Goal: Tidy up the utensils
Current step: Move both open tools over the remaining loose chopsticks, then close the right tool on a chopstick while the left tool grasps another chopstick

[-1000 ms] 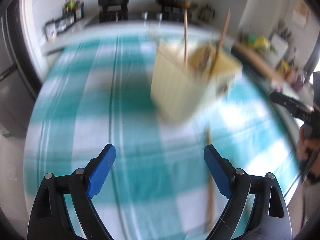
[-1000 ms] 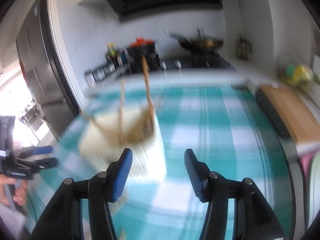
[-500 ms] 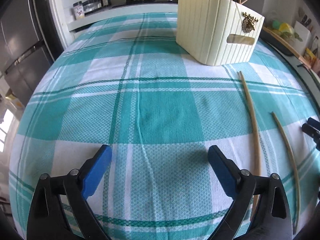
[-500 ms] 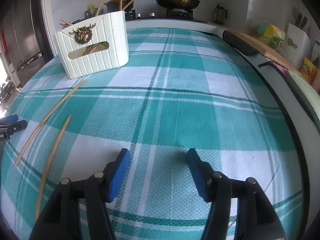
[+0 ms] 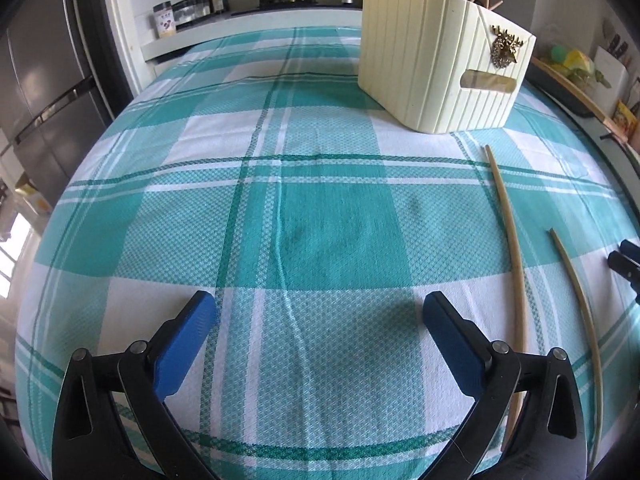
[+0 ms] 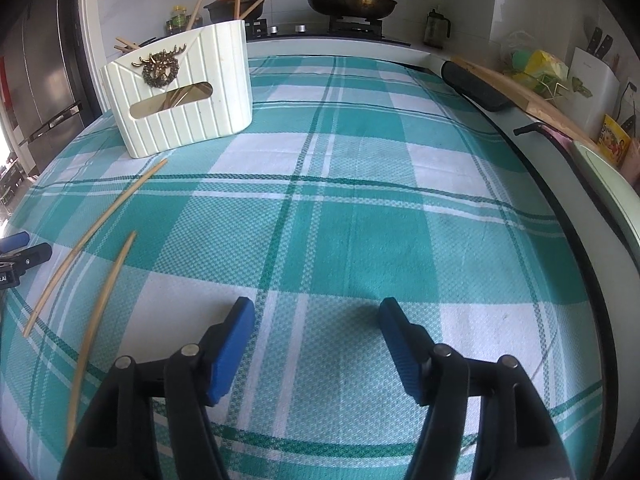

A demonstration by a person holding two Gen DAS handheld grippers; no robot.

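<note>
Left wrist view: the left gripper point(image 5: 318, 312), black with blue pads, hangs over the teal-and-white checked tablecloth point(image 5: 336, 232); its jaws are wide apart and opening, nothing between them. The cream ribbed plastic holder point(image 5: 436, 68) with a brass deer emblem stands on the cloth, holding upright wooden sticks. Two long wooden chopsticks point(image 5: 510, 236) lie flat on the cloth in front of the holder, apart from each other.

Right wrist view: the right gripper point(image 6: 316, 314) is over bare cloth, jaws apart and opening, empty. The chopsticks lie in front of the holder, well apart from this gripper.
</note>
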